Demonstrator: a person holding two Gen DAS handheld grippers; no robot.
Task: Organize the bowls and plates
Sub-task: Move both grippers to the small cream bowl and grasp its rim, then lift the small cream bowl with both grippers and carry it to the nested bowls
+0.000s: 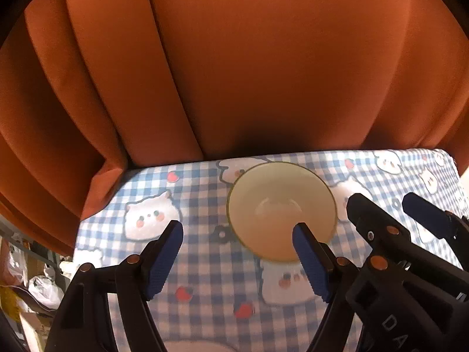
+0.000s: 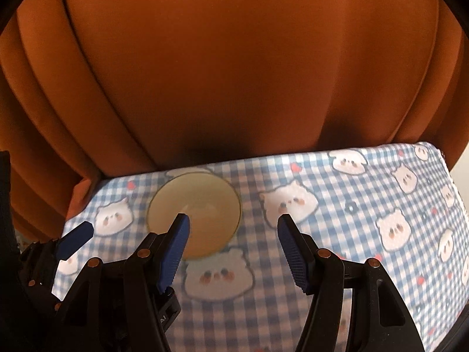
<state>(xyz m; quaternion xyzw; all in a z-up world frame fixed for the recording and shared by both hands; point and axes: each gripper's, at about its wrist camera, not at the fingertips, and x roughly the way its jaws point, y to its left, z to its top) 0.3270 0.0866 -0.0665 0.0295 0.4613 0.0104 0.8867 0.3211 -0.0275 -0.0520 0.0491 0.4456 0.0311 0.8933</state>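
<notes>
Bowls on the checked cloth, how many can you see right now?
1. A pale bowl stands upright near the cloth's far edge, by the orange curtain. Others may lie outside both views.

An orange curtain (image 1: 234,67) hangs in deep folds behind a desk, whose blue-and-white checked cloth (image 1: 202,278) is printed with white cartoon animals and red hearts; crumpled plastic bags and clutter (image 1: 38,287) lie in the dim lower left corner
</notes>
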